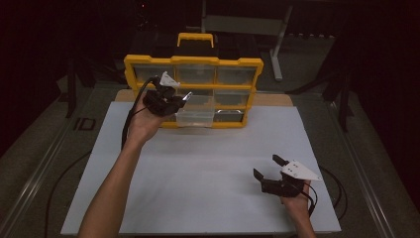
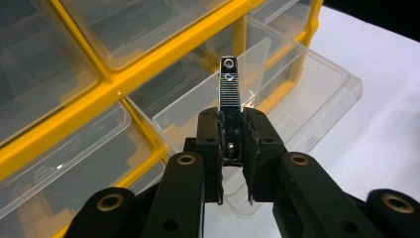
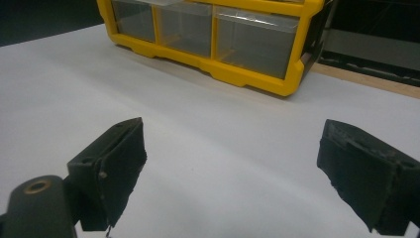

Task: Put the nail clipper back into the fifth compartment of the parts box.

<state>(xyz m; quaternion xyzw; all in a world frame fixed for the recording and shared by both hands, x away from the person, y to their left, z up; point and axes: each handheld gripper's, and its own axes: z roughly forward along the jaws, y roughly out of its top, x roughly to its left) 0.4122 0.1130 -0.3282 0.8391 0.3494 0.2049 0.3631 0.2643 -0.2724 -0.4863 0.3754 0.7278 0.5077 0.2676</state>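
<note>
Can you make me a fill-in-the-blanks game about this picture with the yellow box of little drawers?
1. The left hand-held gripper is shut on a shiny metal ____.
2. The clear drawer under it is pulled ____.
3. The organizer frame is ____.
4. The right hand-held gripper has its jaws ____.

Missing words: nail clipper; out; yellow; open

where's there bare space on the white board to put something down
Most of the white board is bare: the wide stretch between the yellow drawer cabinet at the back and the near edge, left of the open right gripper. It is crowded at the cabinet's front, where a clear drawer sticks out and the left gripper holds a nail clipper over it.
</note>
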